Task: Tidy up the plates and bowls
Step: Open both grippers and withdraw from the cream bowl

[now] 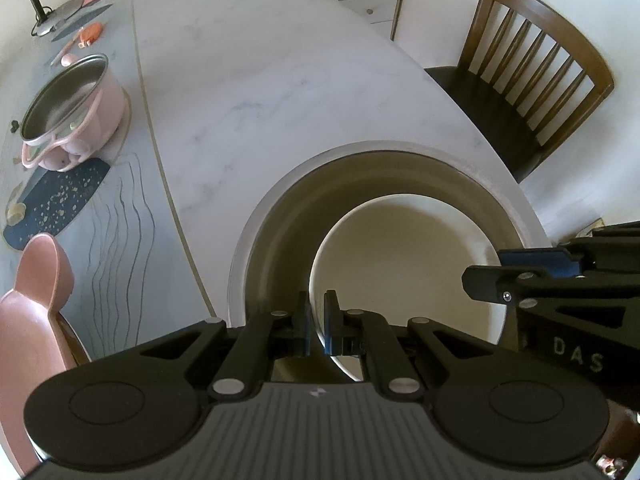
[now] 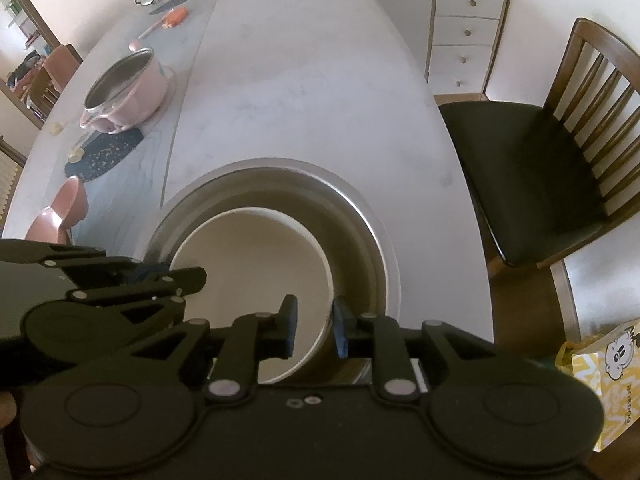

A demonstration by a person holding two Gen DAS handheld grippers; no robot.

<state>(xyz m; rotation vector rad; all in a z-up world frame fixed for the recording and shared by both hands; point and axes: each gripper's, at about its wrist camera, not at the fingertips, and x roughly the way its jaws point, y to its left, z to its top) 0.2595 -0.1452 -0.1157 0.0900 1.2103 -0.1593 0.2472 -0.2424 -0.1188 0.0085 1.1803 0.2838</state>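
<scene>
Over on the left of the surface sits a pink pot with a steel inside, a dark speckled mat in front of it and a pink chair back nearer still; none of that looks like part of the job.

In the middle, close to the near edge, a cream bowl already rests inside a wide grey plate, nested but pushed off-centre toward the plate's near side. So the stacking seems mostly done. What is left, I'd guess, is letting go and perhaps centring the bowl; I can see no other plates or bowls waiting on the surface.

The left tongs are nearly closed and pinch the bowl's left rim, one pad inside and one outside. The right tongs straddle the bowl's right wall with a visible gap on the inner side, so they look partly open, loosely around the rim, not clamped.

To the right stands a wooden chair with a dark seat, drawers behind it.

For writing: the letters "DAS" show on the right tongs' body as seen from the left wrist view, and a yellow bag at the far right carries a cartoon dog and what reads like "BORDOG".
</scene>
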